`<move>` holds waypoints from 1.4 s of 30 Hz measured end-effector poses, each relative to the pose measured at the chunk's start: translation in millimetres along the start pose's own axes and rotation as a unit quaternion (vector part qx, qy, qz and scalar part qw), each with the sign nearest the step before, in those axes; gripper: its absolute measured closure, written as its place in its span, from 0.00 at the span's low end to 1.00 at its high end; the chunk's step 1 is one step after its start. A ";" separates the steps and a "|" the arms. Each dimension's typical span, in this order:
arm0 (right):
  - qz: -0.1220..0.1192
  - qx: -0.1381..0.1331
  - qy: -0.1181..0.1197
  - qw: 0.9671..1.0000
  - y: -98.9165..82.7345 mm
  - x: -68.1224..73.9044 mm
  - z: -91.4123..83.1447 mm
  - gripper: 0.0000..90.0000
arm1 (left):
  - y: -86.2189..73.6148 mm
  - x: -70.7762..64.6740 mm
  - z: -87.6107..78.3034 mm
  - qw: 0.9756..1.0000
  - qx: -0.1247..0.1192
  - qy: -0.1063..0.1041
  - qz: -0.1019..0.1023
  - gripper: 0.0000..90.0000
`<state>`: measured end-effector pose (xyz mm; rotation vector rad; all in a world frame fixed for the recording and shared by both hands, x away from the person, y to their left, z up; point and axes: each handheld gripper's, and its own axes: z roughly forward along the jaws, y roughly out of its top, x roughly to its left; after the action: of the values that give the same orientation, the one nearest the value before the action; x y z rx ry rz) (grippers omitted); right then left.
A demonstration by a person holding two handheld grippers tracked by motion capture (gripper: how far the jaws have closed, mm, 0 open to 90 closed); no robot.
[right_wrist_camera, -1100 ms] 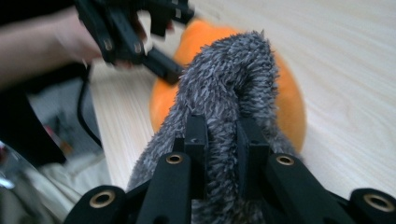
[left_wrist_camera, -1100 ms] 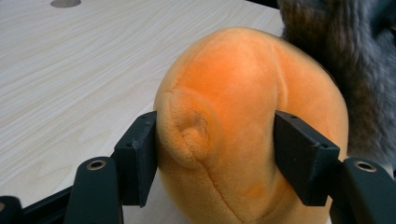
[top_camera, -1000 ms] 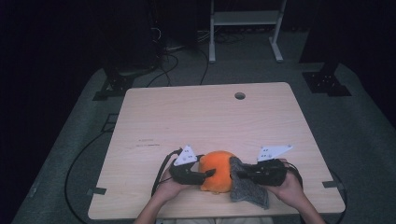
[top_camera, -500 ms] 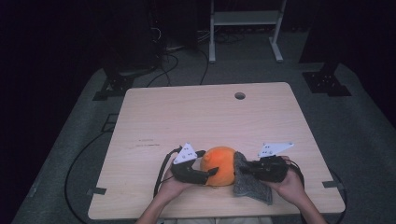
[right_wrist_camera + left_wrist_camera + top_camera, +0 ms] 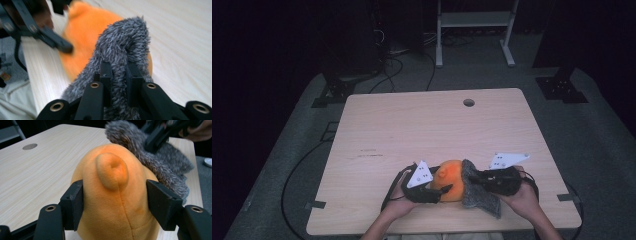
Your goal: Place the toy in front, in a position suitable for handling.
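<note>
Orange plush [image 5: 115,202], rounded, with small ear, sits clamped in left gripper [image 5: 115,205], jaws just closing; right gripper [image 5: 119,75] pinches grey fuzzy cloth [image 5: 125,45].

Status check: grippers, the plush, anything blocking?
Left gripper straddles orange plush, jaws just closing. Right gripper shut on grey furry cover. Table ahead bare.

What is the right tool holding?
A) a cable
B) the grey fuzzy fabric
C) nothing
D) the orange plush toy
B: in the right gripper view the right tool has its jaws pinched shut on the grey fuzzy fabric, beside the orange plush toy.
</note>
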<state>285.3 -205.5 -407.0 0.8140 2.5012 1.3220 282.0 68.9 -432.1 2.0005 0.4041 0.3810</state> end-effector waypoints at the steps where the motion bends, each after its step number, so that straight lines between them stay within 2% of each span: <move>1: -0.006 -0.014 0.002 1.000 4.4 4.3 -2.6 0.87 | 0.5 -1.1 0.3 1.000 0.002 0.001 0.008 0.38; 4: -0.029 -0.031 0.016 0.999 14.4 16.7 -4.2 0.87 | 1.8 -3.5 -0.3 1.000 0.001 -0.008 0.015 0.37; 5: -0.042 -0.020 0.007 0.999 14.9 19.5 -1.0 0.87 | 1.6 -2.2 -1.1 1.000 0.001 -0.013 0.012 0.35; 6: -0.045 -0.013 0.002 0.999 13.7 19.3 1.2 0.87 | 0.6 0.3 -2.2 1.000 -0.004 -0.023 -0.005 0.33; 7: -0.042 -0.007 0.000 0.999 10.3 15.4 4.0 0.87 | -0.6 2.0 -2.9 0.999 -0.009 -0.028 -0.015 0.33; 9: -0.021 -0.002 0.001 1.000 6.7 6.6 2.5 0.87 | -1.2 2.2 -2.8 1.000 -0.010 -0.026 -0.013 0.36; 12: -0.021 -0.016 0.003 1.000 11.5 9.3 -7.1 0.87 | 1.8 -4.1 -1.1 1.000 -0.005 -0.018 0.019 0.42; 14: -0.047 -0.023 0.014 0.999 20.2 19.4 -11.6 0.87 | 3.9 -10.6 0.8 0.999 -0.005 -0.017 0.037 0.46; 17: -0.072 -0.011 0.020 0.997 28.1 30.8 -8.6 0.87 | 6.3 -17.9 1.4 0.998 0.004 -0.012 0.068 0.47; 19: -0.080 -0.002 0.013 0.997 27.5 32.9 -4.9 0.87 | 4.9 -17.4 0.8 0.997 0.006 -0.013 0.072 0.47; 21: -0.071 0.002 0.015 0.997 24.2 27.7 -3.6 0.87 | 3.5 -16.0 0.1 0.998 0.003 -0.014 0.066 0.47; 24: -0.054 0.015 -0.005 0.998 15.7 12.8 -3.7 0.87 | 2.0 -11.1 -1.0 0.999 0.002 -0.014 0.050 0.46; 26: -0.026 0.023 -0.009 0.999 8.8 1.5 -5.6 0.87 | 1.0 -9.0 -0.5 0.999 -0.002 -0.020 0.040 0.46; 28: -0.016 0.010 0.000 1.000 8.7 1.4 -8.3 0.87 | 1.6 -8.9 0.8 0.999 -0.004 -0.022 0.039 0.46; 31: -0.032 -0.023 0.026 0.999 18.6 13.7 -10.4 0.87 | 1.5 -9.5 1.7 0.999 -0.007 -0.022 0.038 0.45; 32: -0.039 -0.025 0.029 0.999 20.6 16.6 -9.1 0.87 | 0.8 -8.8 1.5 0.999 -0.007 -0.020 0.036 0.45; 34: -0.056 -0.012 0.016 0.998 22.0 20.9 -2.5 0.87 | -2.1 -5.1 0.2 1.000 -0.004 -0.012 0.025 0.45; 36: -0.045 -0.007 0.016 0.999 17.2 15.3 3.0 0.87 | -4.8 0.8 -2.1 1.000 0.001 -0.006 0.008 0.44; 39: -0.020 0.014 -0.001 1.000 3.7 0.8 7.6 0.87 | -9.1 8.4 -3.5 1.000 0.001 0.000 -0.022 0.44; 42: -0.009 0.005 -0.003 1.000 3.4 1.7 4.5 0.87 | -9.5 9.6 -1.9 1.000 0.004 0.010 -0.026 0.44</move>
<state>287.0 -199.8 -406.8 0.7934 2.5052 1.3007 288.7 78.7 -439.0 1.9917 0.4713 0.3682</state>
